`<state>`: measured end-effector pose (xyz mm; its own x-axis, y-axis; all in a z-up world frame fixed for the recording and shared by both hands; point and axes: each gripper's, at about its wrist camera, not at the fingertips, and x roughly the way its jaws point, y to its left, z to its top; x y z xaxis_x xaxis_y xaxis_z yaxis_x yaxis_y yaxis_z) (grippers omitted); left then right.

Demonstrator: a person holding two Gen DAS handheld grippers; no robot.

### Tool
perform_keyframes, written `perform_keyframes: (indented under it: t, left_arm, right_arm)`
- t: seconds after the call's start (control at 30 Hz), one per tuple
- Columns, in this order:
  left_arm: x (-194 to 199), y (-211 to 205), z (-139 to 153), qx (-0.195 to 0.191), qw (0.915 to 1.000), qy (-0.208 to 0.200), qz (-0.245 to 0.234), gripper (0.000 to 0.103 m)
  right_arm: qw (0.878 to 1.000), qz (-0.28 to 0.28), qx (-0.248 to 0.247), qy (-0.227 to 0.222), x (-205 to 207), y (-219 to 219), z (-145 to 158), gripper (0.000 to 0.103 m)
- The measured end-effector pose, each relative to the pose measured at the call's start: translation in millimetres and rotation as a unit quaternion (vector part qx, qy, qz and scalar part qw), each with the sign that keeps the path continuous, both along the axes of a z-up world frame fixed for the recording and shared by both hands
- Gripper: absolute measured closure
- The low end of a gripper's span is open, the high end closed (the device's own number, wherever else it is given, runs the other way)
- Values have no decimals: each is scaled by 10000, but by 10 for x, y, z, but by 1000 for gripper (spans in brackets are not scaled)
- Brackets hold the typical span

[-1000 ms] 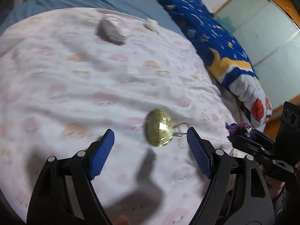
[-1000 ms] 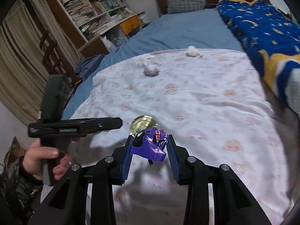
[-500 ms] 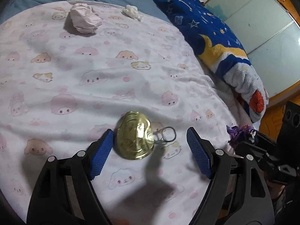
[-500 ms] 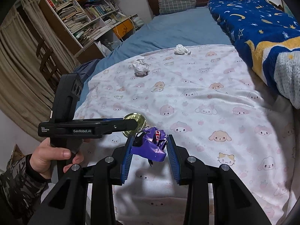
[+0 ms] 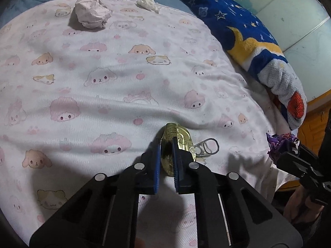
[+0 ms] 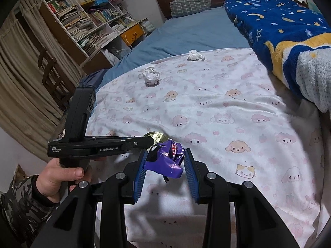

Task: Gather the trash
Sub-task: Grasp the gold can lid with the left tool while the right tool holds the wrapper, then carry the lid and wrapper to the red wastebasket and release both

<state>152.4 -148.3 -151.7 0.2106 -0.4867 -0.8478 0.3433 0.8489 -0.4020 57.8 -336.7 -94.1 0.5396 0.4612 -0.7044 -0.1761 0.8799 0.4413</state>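
Left wrist view shows the left hand-held gripper clenched on a gold can lid, its blue pads pinching the thin disc edge-on so that it stands tilted off the sheet. The lid is shiny, stamped with faint markings and bent a little, and a silver pull ring sticks out from its right side, resting just above the cloth. Farther up the bed lie a crumpled paper ball and, beyond it to the right, a small white tissue wad; a blue star-patterned blanket runs along the right edge. At the far right of this view the wrapper shows only as a purple scrap at the tip of the other tool. Right wrist view gives that piece plainly: the right hand-held gripper grasps a crushed purple foil wrapper with red and white print, held in the air above the sheet near the bed's foot. This view also shows what the other cannot: the person's left hand round the black handle, a bookshelf and a checked pillow at the headboard, while the lid appears only as a gold sliver behind the left tool's tip.
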Motion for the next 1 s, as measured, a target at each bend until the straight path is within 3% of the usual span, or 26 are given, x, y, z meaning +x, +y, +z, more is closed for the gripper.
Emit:
perform_keyframes:
  t: [0.3, 0.53, 0.77, 1.0]
  left_arm:
    - [-118, -105, 326, 343, 9983, -465, -40, 102]
    - [-391, -28, 984, 495, 9931, -1056, 152, 102]
    - [-909, -218, 1720, 639, 9866, -1503, -9, 102]
    - [-1743, -780, 2079, 509, 9820, -1683, -690, 102]
  right_arm:
    - [9999, -87, -17, -87, -80, -96, 94, 67]
    - [9994, -167, -155, -267, -301, -241, 418, 67]
    - [9975, -305, -491, -415, -865, -491, 872, 67]
    - [9946, -653, -787, -197, -1795, -892, 1059, 67]
